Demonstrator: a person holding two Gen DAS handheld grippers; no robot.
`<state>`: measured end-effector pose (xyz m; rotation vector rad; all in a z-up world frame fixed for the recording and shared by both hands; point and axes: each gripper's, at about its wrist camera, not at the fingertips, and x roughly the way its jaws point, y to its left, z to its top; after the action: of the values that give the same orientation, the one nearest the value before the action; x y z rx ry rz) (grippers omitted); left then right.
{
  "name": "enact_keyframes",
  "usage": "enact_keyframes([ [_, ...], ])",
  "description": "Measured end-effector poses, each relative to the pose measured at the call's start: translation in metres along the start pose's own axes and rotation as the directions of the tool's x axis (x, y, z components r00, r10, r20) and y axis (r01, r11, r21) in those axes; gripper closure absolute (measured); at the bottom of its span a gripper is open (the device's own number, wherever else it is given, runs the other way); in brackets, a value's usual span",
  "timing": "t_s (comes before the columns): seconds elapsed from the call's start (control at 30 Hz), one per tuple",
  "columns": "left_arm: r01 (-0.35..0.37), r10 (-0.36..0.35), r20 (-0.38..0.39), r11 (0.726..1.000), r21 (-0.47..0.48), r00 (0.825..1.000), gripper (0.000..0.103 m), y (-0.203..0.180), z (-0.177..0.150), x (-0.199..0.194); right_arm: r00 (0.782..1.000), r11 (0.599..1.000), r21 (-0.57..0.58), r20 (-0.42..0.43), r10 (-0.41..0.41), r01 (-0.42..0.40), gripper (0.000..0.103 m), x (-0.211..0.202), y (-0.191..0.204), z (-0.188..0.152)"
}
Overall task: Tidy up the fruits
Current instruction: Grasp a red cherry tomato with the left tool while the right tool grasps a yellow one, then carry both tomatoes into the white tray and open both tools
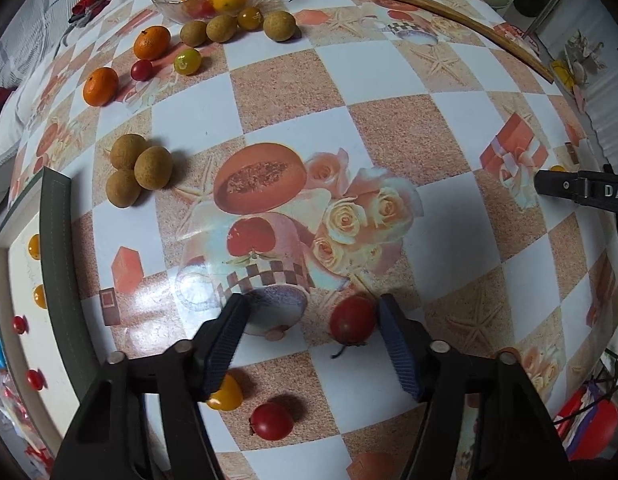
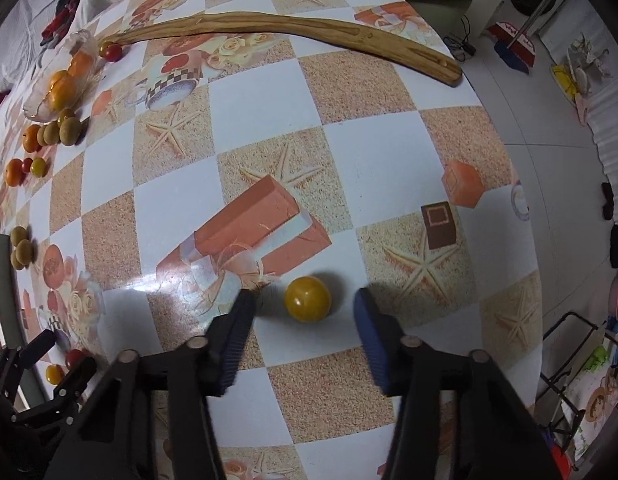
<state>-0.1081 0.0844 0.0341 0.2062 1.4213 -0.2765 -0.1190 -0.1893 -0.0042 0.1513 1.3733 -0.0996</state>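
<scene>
My left gripper [image 1: 309, 312] is open just above the table, with a red cherry tomato [image 1: 352, 319] between its fingers, close to the right pad. Another red tomato [image 1: 271, 421] and a yellow tomato [image 1: 226, 394] lie under it. My right gripper [image 2: 305, 304] is open around a yellow tomato [image 2: 307, 299], not touching it. A glass bowl [image 1: 169, 0] at the far left holds oranges. Loose oranges [image 1: 151, 42], brown longans [image 1: 153, 168] and small tomatoes lie around it.
A long curved wooden stick [image 2: 293, 26] lies across the far side of the table. A grey-rimmed tray [image 1: 55, 240] at the left edge holds small yellow and red tomatoes. The table edge drops off to the right [image 2: 525, 240].
</scene>
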Motion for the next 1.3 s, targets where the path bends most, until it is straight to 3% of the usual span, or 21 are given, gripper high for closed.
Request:
enact_keyframes([
  [0.07, 0.003, -0.003, 0.006, 1.000, 0.004, 1.000, 0.052, -0.003, 0.000, 0.000, 1.000, 1.000, -0.004, 0.001, 0.000, 0.000, 0.075, 0.000, -0.001, 0.002],
  [0.13, 0.015, -0.015, 0.010, 1.000, 0.009, 1.000, 0.074, -0.003, 0.001, -0.002, 1.000, 1.000, 0.002, -0.003, 0.011, -0.011, 0.078, -0.005, 0.000, -0.003],
  [0.2, 0.044, -0.044, 0.005, 0.999, 0.005, 0.999, 0.080, -0.003, 0.003, -0.003, 1.000, 1.000, 0.015, -0.009, 0.027, -0.027, 0.078, -0.008, 0.002, -0.004],
  [0.43, 0.120, -0.120, 0.012, 0.991, -0.059, 0.993, 0.080, 0.017, 0.005, -0.015, 0.996, 0.996, -0.003, -0.013, 0.086, -0.086, 0.078, -0.022, 0.019, -0.018],
  [0.8, 0.128, -0.122, 0.051, 0.984, -0.125, 0.991, 0.080, 0.049, -0.009, -0.032, 0.989, 0.985, -0.095, -0.018, 0.146, -0.147, 0.078, -0.039, 0.074, -0.033],
  [1.3, 0.112, -0.084, 0.114, 0.957, -0.268, 0.990, 0.080, 0.122, -0.045, -0.058, 0.983, 0.943, -0.280, -0.029, 0.182, -0.182, 0.078, -0.056, 0.171, -0.037],
])
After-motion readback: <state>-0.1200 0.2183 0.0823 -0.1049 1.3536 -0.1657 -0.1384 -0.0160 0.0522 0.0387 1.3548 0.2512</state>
